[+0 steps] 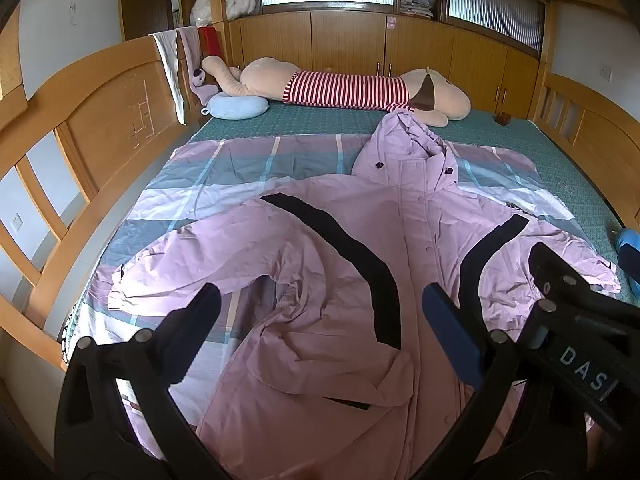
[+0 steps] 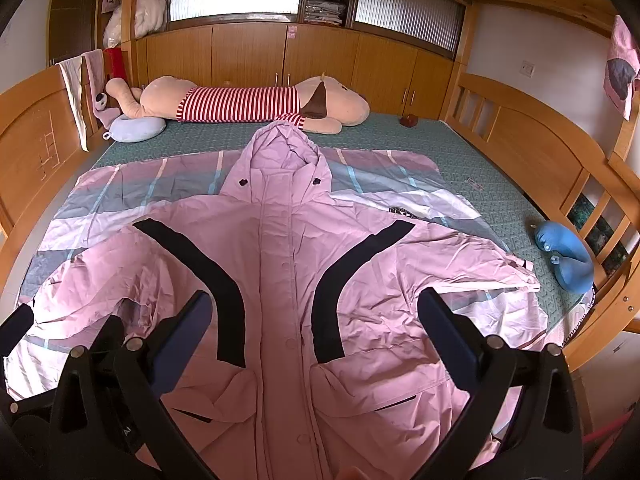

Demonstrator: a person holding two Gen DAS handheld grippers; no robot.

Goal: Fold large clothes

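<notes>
A large pink hooded jacket with curved black stripes lies front-up on the bed, hood toward the far end and both sleeves spread out. Its lower left part is bunched and wrinkled. My left gripper hovers open above the jacket's left chest and waist, nothing between its fingers. My right gripper hangs open over the jacket's button placket, also holding nothing. The right gripper's black body shows at the right edge of the left wrist view, and a left gripper finger shows at the left edge of the right wrist view.
A checked sheet lies under the jacket on a green mattress. A long striped plush toy and a pale blue neck pillow lie at the far end. A blue plush sits at the right. Wooden bed rails enclose both sides.
</notes>
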